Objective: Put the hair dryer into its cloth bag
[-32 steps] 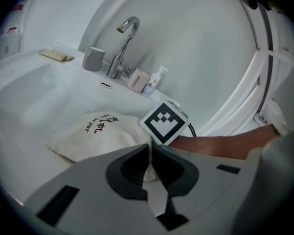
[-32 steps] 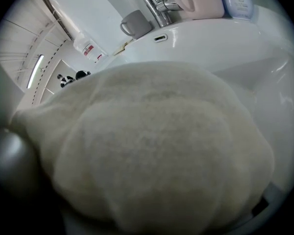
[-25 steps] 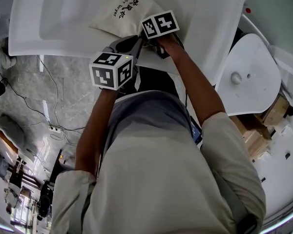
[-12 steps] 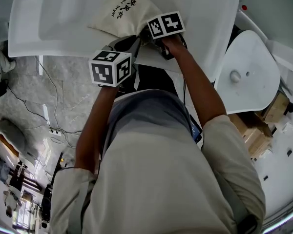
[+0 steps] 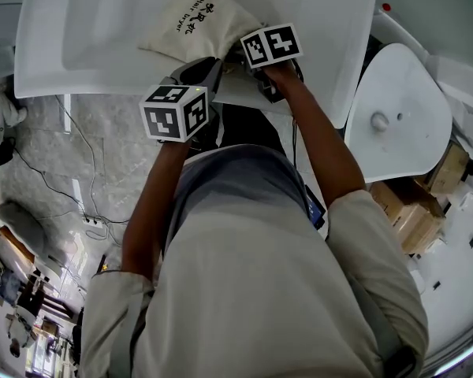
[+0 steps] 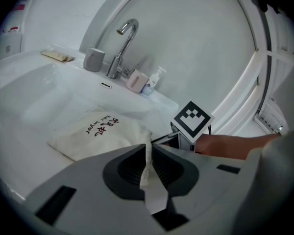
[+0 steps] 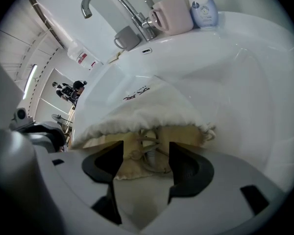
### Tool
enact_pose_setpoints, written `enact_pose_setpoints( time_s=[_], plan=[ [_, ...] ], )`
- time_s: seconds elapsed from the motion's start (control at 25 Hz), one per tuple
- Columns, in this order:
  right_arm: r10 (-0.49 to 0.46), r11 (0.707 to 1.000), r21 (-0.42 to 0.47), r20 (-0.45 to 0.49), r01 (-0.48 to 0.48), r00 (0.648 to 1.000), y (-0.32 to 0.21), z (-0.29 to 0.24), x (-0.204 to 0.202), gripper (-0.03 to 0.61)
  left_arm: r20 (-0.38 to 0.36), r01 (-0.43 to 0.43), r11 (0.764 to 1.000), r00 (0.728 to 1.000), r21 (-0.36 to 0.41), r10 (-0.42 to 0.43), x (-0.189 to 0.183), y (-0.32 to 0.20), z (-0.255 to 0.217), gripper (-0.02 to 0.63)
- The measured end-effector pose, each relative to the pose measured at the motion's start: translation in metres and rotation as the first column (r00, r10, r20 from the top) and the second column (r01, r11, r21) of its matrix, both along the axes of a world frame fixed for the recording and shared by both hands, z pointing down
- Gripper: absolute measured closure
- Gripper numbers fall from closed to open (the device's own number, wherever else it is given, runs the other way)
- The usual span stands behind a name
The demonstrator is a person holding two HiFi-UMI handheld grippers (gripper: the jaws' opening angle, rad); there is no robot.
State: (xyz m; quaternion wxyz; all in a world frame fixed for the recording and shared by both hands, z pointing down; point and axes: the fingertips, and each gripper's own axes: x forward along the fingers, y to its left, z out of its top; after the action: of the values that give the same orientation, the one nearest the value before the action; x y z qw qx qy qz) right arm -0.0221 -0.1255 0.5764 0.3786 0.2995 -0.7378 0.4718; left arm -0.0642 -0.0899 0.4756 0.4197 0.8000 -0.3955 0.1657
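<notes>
The cream cloth bag (image 5: 188, 24) printed "Hair dryer" lies bulging on the white counter (image 5: 79, 46). My left gripper (image 6: 148, 153) is shut on a strip of the bag's mouth edge (image 6: 147, 170) and holds it up. My right gripper (image 7: 146, 153) stands open just before the gathered bag mouth (image 7: 147, 124). Inside the mouth I see a grey rounded part and cord loops (image 7: 152, 158), apparently the hair dryer; the rest of it is hidden in the bag (image 7: 137, 99). In the head view both grippers, left (image 5: 215, 68) and right (image 5: 240, 56), meet at the bag's near corner.
A chrome faucet (image 6: 122, 48), a grey cup (image 6: 93, 59), a pink cup (image 6: 135, 81) and a pump bottle (image 6: 154, 80) line the back of the sink basin (image 6: 34, 97). A white round seat (image 5: 398, 116) and cardboard boxes (image 5: 426, 187) stand to the right.
My right gripper has drawn back a little to the right and upward from the bag's mouth. The left gripper has kept its hold in place.
</notes>
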Motion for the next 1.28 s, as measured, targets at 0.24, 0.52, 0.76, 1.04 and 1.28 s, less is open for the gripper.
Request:
enact_pose_setpoints(
  time_s=[0.24, 0.52, 0.76, 1.04, 1.28],
  plan=[
    [0.029, 0.999, 0.019, 0.003, -0.029, 1.000, 0.004, -0.008, 0.009, 0.316, -0.006, 0.000, 1.000, 1.000, 0.022, 0.000, 0.001, 0.000, -0.008, 0.585],
    [0.048, 0.997, 0.063, 0.002, -0.048, 0.999, 0.012, -0.018, 0.020, 0.382, -0.021, -0.008, 0.999, 1.000, 0.043, 0.009, 0.001, 0.006, -0.020, 0.585],
    [0.071, 0.993, 0.094, 0.017, -0.072, 0.997, 0.018, -0.032, 0.030, 0.421, -0.030, -0.006, 0.998, 1.000, 0.057, 0.008, -0.003, 0.010, -0.030, 0.586],
    [0.124, 0.976, 0.174, 0.038, -0.129, 0.992, 0.017, -0.056, 0.041, 0.462, -0.048, -0.006, 0.997, 0.999, 0.082, 0.010, -0.008, 0.014, -0.044, 0.586],
    [0.203, 0.940, 0.265, 0.072, -0.215, 0.977, 0.015, -0.086, 0.053, 0.505, -0.037, -0.027, 0.993, 0.999, 0.116, 0.032, -0.011, 0.017, -0.058, 0.585]
  ],
)
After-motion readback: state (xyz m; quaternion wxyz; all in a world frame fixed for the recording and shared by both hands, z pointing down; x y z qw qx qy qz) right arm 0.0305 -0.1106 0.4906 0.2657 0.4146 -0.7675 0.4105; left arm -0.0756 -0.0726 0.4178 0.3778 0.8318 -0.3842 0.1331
